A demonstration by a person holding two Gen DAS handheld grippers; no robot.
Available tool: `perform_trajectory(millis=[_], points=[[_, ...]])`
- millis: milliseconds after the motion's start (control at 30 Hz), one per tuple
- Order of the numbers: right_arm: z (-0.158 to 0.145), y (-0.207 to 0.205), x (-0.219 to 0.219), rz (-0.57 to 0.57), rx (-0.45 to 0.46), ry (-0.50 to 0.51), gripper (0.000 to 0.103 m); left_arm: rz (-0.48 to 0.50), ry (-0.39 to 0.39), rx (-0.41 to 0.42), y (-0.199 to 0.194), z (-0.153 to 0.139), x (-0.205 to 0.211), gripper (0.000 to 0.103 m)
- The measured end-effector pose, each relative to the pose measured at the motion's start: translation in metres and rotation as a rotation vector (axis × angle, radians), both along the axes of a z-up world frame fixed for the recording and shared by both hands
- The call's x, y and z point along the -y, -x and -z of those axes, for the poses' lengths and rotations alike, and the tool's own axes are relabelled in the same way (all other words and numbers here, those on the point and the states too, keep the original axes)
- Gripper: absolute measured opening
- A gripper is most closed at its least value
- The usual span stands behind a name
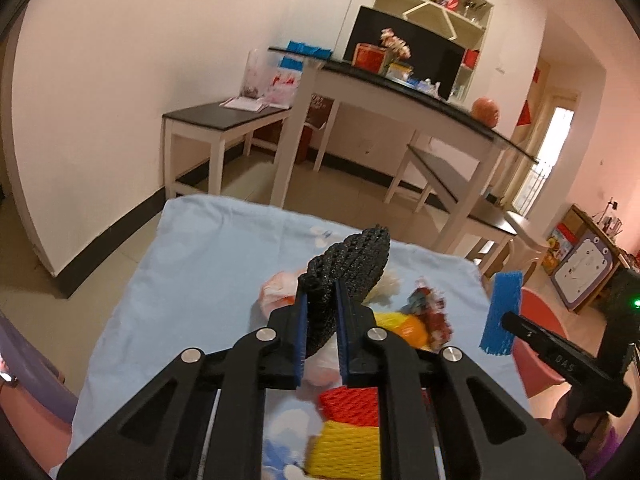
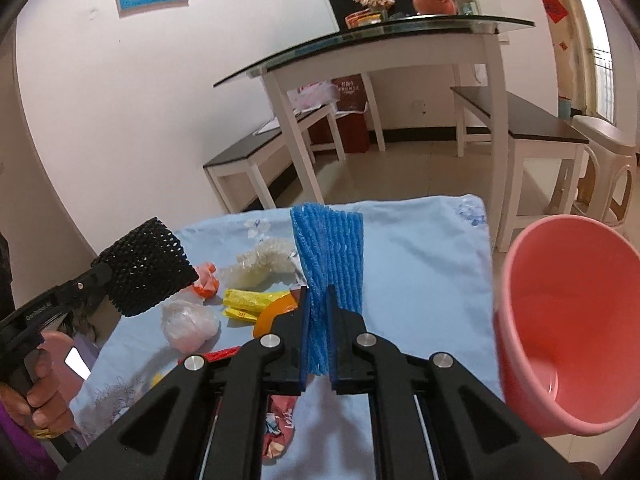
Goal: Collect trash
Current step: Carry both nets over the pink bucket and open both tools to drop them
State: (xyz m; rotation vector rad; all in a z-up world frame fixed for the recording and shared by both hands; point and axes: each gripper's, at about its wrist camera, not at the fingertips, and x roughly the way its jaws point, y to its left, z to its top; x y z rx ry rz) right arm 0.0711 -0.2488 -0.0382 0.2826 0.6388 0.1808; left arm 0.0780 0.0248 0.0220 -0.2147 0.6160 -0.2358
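- Left wrist view: my left gripper (image 1: pixel 322 304) has its fingers clamped on a black foam net sleeve (image 1: pixel 352 264), which sticks up past the fingertips, lifted clear of the light blue cloth (image 1: pixel 192 264) covering the counter.
- Under and just beyond the fingers lies the rest of the trash: a red foam net (image 1: pixel 350 404) touching a yellow foam net (image 1: pixel 344 450) near the counter's near edge, a crumpled clear plastic bag (image 1: pixel 276 288) further in, and a yellow wrapper (image 1: pixel 396 320) beside a crumpled red wrapper (image 1: pixel 434 312).
- At the right edge of the counter my right gripper (image 1: pixel 508 320) holds a blue foam net sleeve (image 1: pixel 502 312) in the air, with the pink bucket (image 1: pixel 536 320) behind it.
- Right wrist view: my right gripper (image 2: pixel 318 300) has its fingers pinched tight on the blue foam net sleeve (image 2: pixel 328 256), squeezing it narrow; it stands upright above the cloth (image 2: pixel 420 264).
- The pink bucket (image 2: pixel 560 320) sits off the counter's right edge, tilted with its mouth towards the camera.
- To the left, my left gripper (image 2: pixel 100 272) holds the black net sleeve (image 2: pixel 144 268) above the counter's left edge; a hand (image 2: pixel 36 392) grips its handle.
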Motion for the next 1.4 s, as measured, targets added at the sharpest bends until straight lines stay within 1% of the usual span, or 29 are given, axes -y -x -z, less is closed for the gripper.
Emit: perform_trajectory(millis=[200,300,533,700,900,1067,1233,1400], points=[[-0.004,0.017,0.022,0.050,0.025,-0.014,0.006,0.070,0.026,0.034,0.010,-0.015,0.025,0.012],[-0.006,0.026,0.036,0.082,0.032,-0.012,0.007,0.119,0.025,0.043,0.012,-0.020,0.047,0.012],[-0.011,0.049,0.082,0.184,0.055,-0.028,0.007,0.245,0.011,0.050,0.016,-0.027,0.108,0.012],[-0.009,0.066,0.116,0.255,0.066,-0.020,0.007,0.334,0.001,0.051,0.020,-0.027,0.153,0.012],[0.006,0.085,0.155,0.325,0.037,-0.033,0.007,0.440,-0.016,0.027,0.022,-0.016,0.209,0.012],[0.020,0.092,0.179,0.364,0.010,-0.048,0.007,0.509,-0.030,-0.016,0.022,-0.002,0.249,0.012],[0.030,0.095,0.192,0.381,-0.015,-0.056,0.007,0.545,-0.058,-0.037,0.019,0.011,0.278,0.012],[0.039,0.092,0.200,0.390,-0.043,-0.062,0.007,0.554,-0.080,-0.066,0.010,0.024,0.301,0.012]])
